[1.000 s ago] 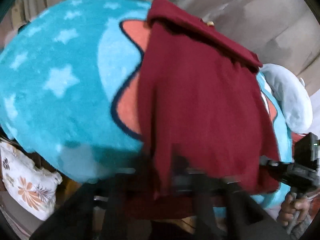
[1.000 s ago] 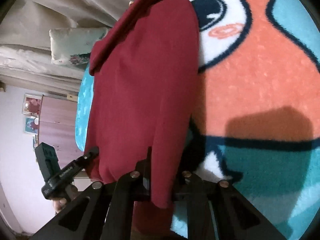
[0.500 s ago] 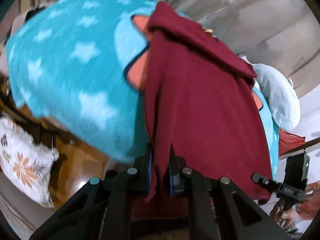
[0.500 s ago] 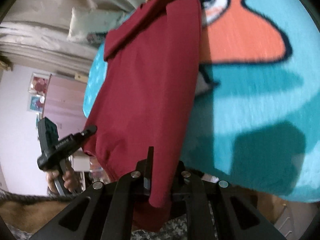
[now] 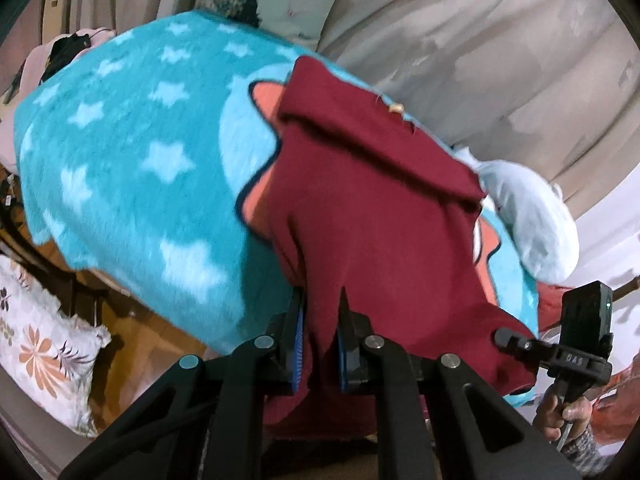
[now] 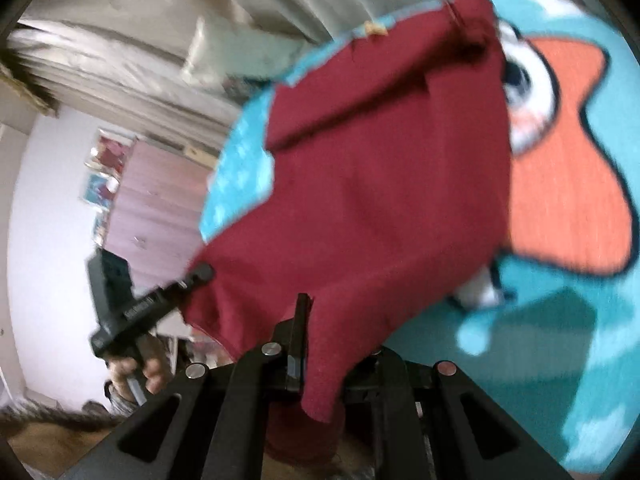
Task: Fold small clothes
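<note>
A dark red garment (image 5: 372,216) hangs lifted by its near edge over a turquoise star-patterned blanket (image 5: 132,168); its far part still rests folded on the blanket. My left gripper (image 5: 320,320) is shut on the garment's near left corner, cloth pinched between blue pads. My right gripper (image 6: 328,332) is shut on the other near corner of the same garment (image 6: 380,184), which drapes over one finger. Each gripper shows in the other's view: the right gripper (image 5: 520,346) at the lower right, the left gripper (image 6: 200,272) at the left, each held by a hand.
The blanket (image 6: 560,320) bears an orange and white cartoon figure. A pale blue pillow (image 5: 532,224) lies at its far right. A floral cushion (image 5: 44,344) sits low at the left beside a wooden bed edge. Beige curtains (image 5: 480,52) hang behind, and a pink wardrobe (image 6: 156,200) stands further off.
Both grippers have risen with the garment's near edge, pulling it up off the blanket. More of the room and the blanket's edges has come into view.
</note>
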The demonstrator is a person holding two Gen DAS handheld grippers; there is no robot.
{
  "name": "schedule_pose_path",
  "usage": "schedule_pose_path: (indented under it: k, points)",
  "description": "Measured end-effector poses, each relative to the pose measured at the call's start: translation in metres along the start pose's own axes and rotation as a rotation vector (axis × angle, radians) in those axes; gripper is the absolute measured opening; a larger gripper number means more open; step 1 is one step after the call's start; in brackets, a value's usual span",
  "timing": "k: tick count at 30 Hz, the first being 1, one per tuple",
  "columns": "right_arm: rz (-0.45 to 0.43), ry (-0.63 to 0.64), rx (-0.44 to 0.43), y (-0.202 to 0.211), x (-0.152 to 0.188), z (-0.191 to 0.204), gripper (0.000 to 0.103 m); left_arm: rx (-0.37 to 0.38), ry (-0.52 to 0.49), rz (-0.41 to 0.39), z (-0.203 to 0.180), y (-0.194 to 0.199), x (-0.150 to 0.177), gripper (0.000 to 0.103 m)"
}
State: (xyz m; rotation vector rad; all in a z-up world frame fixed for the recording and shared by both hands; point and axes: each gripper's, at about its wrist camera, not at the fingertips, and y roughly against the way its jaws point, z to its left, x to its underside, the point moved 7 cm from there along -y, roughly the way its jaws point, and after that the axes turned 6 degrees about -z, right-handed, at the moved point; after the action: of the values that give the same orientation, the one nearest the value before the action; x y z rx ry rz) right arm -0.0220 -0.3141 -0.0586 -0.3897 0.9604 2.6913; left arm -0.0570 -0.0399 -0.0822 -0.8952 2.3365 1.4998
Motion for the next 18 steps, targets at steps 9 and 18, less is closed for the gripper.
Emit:
schedule_pose_path:
  k: [9,18]
  points:
    - [-0.175,-0.06,-0.039,-0.009,-0.111,0.003,0.01,0.048,-0.005,-0.028,-0.028,-0.053,-0.101,0.012]
    - [-0.245,-0.283,0.012,-0.067,-0.219,-0.06,0.013,0.051,0.041,0.052,-0.039,-0.157,-0.188,0.013]
